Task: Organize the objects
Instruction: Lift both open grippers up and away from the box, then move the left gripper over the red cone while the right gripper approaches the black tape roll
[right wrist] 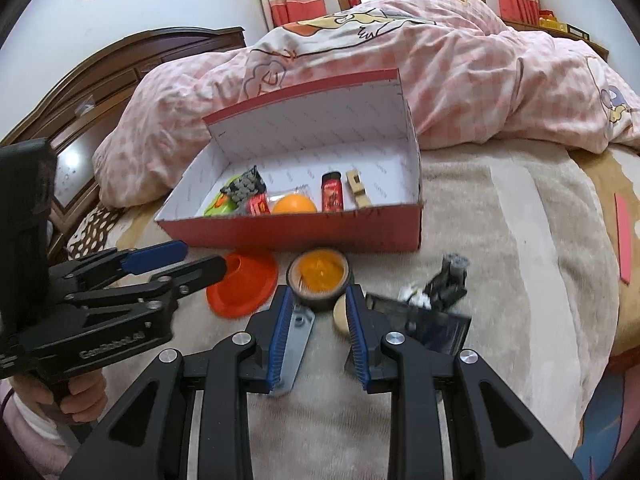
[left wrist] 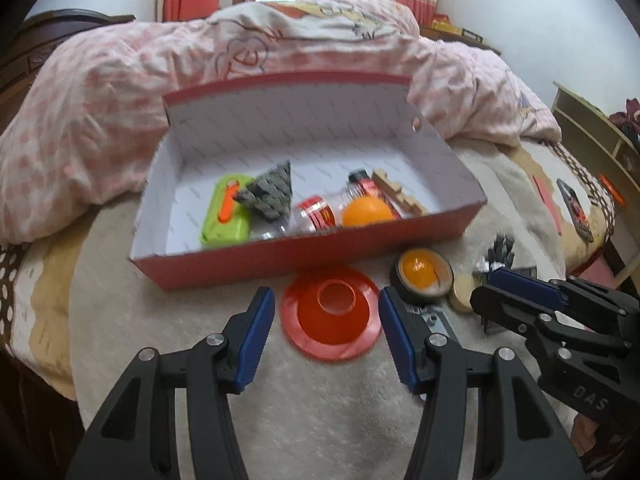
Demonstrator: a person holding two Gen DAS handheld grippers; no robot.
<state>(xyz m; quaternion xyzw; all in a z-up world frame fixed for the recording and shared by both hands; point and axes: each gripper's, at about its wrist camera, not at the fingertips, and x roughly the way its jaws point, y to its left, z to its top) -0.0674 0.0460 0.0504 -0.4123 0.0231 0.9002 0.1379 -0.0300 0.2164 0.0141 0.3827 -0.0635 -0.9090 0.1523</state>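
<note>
A red shoebox (left wrist: 280,258) (right wrist: 288,234) stands open on the bed and holds a green case (left wrist: 226,216), a grey scourer (left wrist: 272,194), a red-labelled bottle (left wrist: 320,212), an orange ball (left wrist: 366,212) and wooden blocks (left wrist: 400,196). In front of it lie an orange disc cone (left wrist: 330,314) (right wrist: 244,284) and a black tape roll (right wrist: 320,278) (left wrist: 424,276) with an orange ball inside. My left gripper (left wrist: 326,300) (right wrist: 204,258) hovers open, its fingers either side of the cone. My right gripper (right wrist: 319,294) (left wrist: 486,290) is open just short of the tape roll, with nothing between its pads.
A grey metal piece (right wrist: 296,340), a wooden disc (right wrist: 342,314), a black gadget (right wrist: 448,280) and a dark flat case (right wrist: 436,326) lie near my right gripper. A pink checked quilt (right wrist: 460,88) is heaped behind the box. A wooden headboard (right wrist: 100,80) stands at the left.
</note>
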